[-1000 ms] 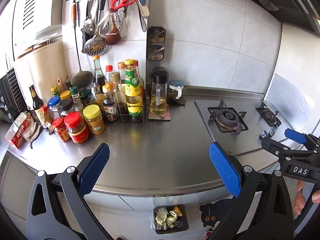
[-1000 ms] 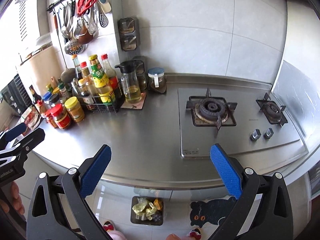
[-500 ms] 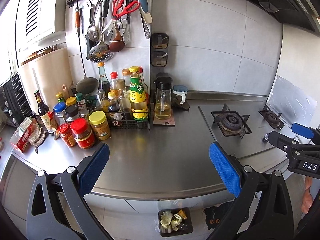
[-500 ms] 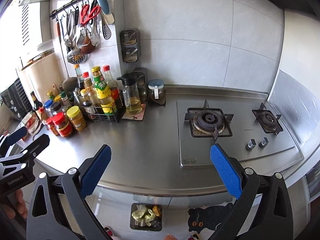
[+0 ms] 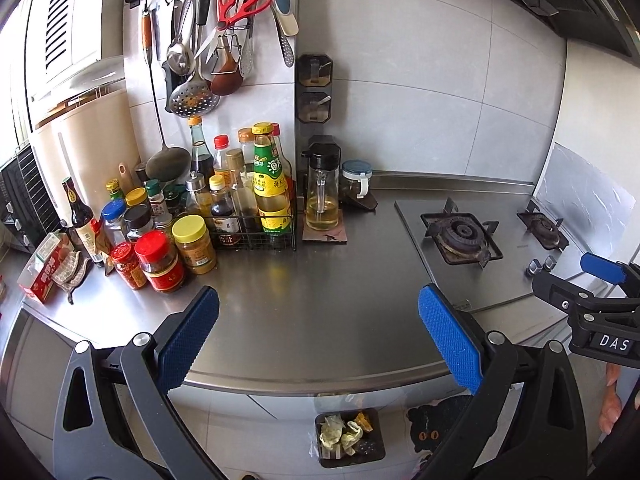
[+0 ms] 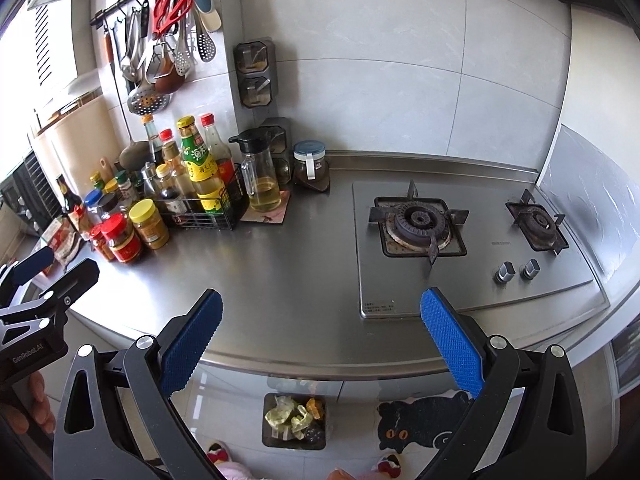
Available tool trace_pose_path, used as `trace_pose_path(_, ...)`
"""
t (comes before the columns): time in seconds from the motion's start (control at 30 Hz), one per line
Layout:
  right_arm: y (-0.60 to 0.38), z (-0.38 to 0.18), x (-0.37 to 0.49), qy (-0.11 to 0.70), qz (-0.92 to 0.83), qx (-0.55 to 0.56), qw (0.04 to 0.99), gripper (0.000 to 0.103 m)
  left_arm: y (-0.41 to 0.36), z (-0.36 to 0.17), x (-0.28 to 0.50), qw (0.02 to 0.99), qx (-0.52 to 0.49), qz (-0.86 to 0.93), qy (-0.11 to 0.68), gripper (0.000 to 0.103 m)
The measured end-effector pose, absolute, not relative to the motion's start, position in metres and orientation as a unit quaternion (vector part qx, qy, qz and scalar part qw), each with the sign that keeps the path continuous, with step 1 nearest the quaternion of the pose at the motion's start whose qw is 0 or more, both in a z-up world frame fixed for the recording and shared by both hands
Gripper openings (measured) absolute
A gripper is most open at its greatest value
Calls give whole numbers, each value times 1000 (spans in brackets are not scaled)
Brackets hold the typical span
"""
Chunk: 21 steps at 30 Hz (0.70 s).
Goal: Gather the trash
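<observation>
A small black trash bin [image 5: 349, 438] stands on the floor below the counter edge, holding crumpled yellow-green wrappers; it also shows in the right wrist view [image 6: 294, 420]. My left gripper [image 5: 318, 336] is open and empty, held above the front edge of the steel counter [image 5: 304, 292]. My right gripper [image 6: 320, 336] is open and empty too, above the counter edge beside the stove. Each gripper shows at the side of the other's view. No loose trash shows on the counter.
Jars and sauce bottles [image 5: 192, 216] crowd the counter's back left, with an oil jug [image 5: 322, 196]. Utensils [image 5: 216, 32] hang on the wall. A two-burner gas stove [image 6: 460, 236] lies at the right. A black cat mat [image 6: 424, 424] lies on the floor.
Both grippers have drawn back and risen a little from the counter; the scene sits slightly lower and farther in both views. Both stay open and empty.
</observation>
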State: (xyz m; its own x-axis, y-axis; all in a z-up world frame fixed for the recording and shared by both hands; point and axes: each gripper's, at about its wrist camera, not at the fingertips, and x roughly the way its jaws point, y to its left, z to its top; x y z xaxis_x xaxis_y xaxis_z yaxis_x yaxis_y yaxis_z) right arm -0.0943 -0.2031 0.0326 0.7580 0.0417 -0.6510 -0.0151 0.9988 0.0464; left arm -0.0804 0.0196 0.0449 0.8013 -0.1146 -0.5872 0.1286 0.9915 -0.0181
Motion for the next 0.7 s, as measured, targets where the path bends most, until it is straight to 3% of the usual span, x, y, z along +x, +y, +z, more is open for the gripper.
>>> trace_pose_path(0.7, -202, 24, -81, 358, 17, 16, 934, 100, 15, 37, -74, 945, 12, -67, 319, 95)
